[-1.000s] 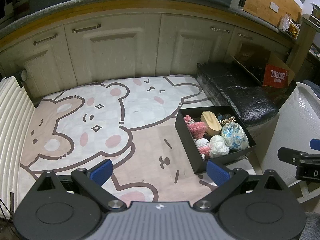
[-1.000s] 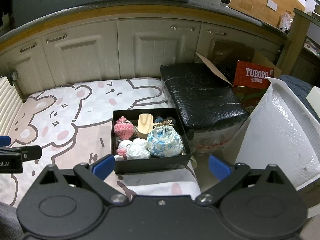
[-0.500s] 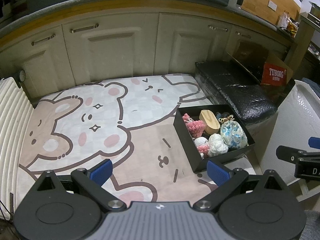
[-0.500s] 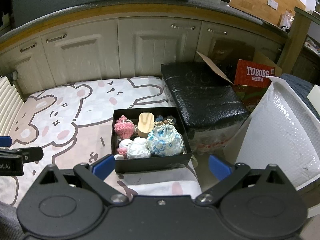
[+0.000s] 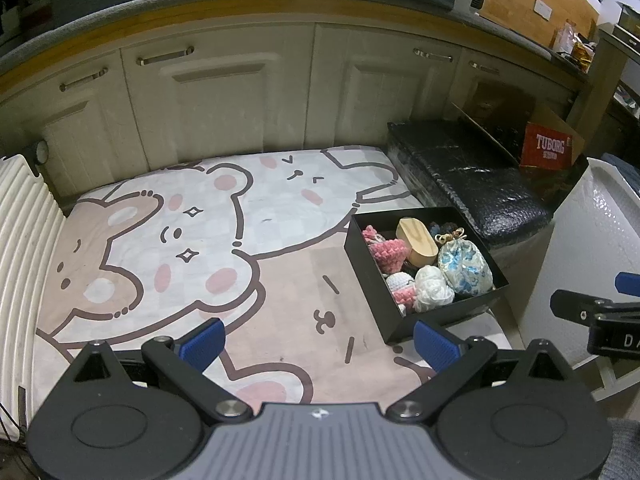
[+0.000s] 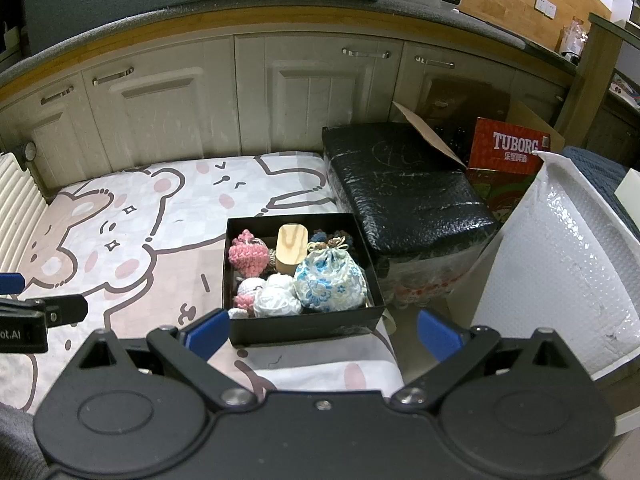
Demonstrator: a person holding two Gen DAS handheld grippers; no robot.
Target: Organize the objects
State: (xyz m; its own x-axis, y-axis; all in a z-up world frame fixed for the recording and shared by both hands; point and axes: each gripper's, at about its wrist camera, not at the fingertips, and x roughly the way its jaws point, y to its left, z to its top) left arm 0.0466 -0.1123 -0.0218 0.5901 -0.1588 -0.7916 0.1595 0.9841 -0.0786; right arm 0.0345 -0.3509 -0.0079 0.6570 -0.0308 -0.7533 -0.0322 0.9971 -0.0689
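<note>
A black open box (image 6: 236, 268) (image 5: 370, 276) rests on the right part of a cartoon bear mat (image 5: 208, 240) (image 6: 132, 232). Inside lie a blue floral drawstring pouch (image 6: 330, 282) (image 5: 464, 270), a pink crochet piece (image 6: 248, 254) (image 5: 390, 252), a wooden block (image 6: 292, 246) (image 5: 416, 240) and white yarn (image 6: 276, 300) (image 5: 432, 288). My right gripper (image 6: 322, 334) is open, just in front of the box. My left gripper (image 5: 318, 340) is open over the mat, left of the box. Both are empty.
Cream cabinet doors (image 5: 224, 96) line the back. A black wrapped bundle (image 6: 404, 188) lies right of the box, with a red Tuborg carton (image 6: 512, 152) behind it. White bubble wrap (image 6: 560, 264) stands at the right. A ribbed white panel (image 5: 24, 248) borders the mat's left.
Both views have shifted only slightly; the box sits a touch lower and closer in the right wrist view. Both grippers stay open and empty.
</note>
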